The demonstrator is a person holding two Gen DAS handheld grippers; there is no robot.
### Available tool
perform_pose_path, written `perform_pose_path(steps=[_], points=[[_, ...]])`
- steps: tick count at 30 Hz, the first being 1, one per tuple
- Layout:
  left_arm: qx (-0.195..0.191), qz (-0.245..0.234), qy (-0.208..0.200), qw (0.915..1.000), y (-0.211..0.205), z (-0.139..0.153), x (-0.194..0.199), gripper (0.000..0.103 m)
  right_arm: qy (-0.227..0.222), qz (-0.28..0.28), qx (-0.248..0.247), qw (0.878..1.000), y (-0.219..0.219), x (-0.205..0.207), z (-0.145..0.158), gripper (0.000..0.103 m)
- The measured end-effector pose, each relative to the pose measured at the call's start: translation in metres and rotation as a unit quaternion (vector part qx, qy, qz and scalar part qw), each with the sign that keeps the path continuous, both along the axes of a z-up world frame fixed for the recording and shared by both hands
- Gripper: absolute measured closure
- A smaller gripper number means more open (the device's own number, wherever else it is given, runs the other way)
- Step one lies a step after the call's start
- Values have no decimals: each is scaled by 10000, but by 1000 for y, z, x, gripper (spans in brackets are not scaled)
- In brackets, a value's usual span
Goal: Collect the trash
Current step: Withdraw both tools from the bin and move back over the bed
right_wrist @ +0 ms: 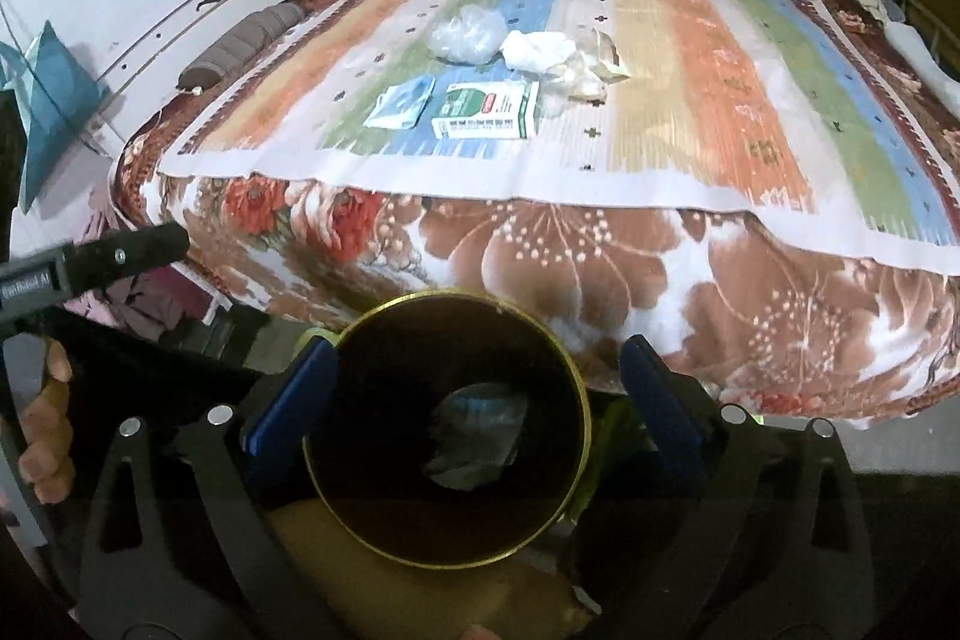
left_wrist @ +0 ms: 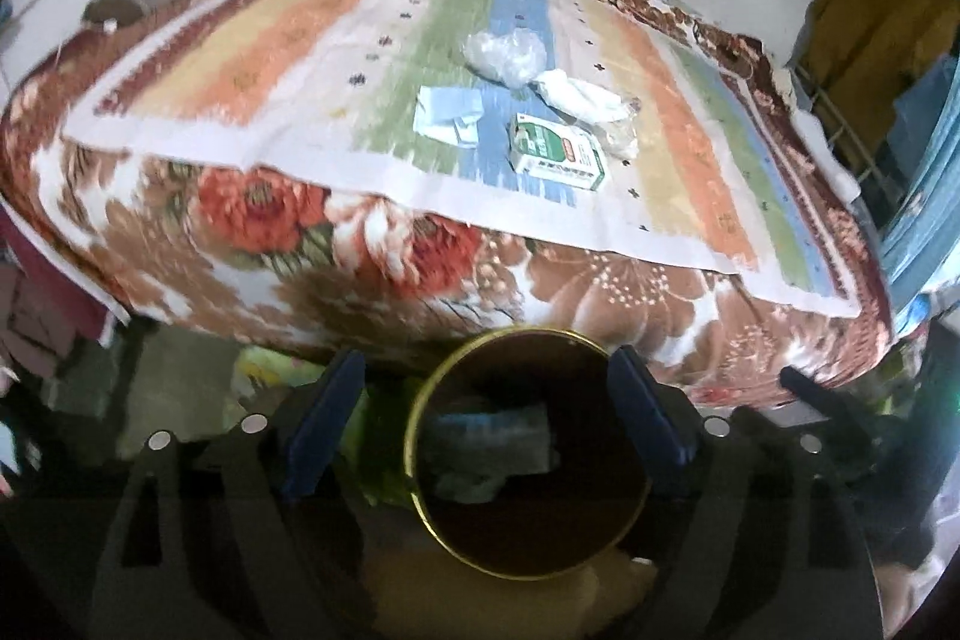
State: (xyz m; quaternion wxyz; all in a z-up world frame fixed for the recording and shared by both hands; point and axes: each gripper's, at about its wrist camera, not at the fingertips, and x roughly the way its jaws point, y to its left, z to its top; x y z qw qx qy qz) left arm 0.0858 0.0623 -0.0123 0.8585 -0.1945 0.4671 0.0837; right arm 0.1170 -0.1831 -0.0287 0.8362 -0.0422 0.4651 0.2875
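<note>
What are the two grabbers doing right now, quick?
Left gripper: open, holding nothing, above the bin.
Right gripper: open, holding nothing.

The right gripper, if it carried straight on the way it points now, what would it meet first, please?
Most likely the bin: the open right gripper points into its mouth, toward the trash inside. Depth is unclear.

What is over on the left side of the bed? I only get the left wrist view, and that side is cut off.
Observer: A teal paper bag is there, upright, with its handles at the top.
Operator: Can you see who holds this hand-held gripper?
Observer: Only fingers. A hand is wrapped round the handle of the left hand-held gripper, at the left edge of the right wrist view.
</note>
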Motion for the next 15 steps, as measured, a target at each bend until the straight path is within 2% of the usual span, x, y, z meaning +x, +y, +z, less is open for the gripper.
perform_pose_path(steps=[4,7,12,15], points=[[243,-75,-7,9997,2,5,14,6,-157,-41,-26,9999,0,14,9,9],[272,-157,-20,9995,2,8,25,6,-202,-34,-52,9998,1,25,14,9],[595,-332,96,9976,2,9,43,6,-195,-103,-44,9997,1,49,21,9],[556,-351,81,9978,7,10,53,6,-125,-85,-45,9999,2,61,22,9]])
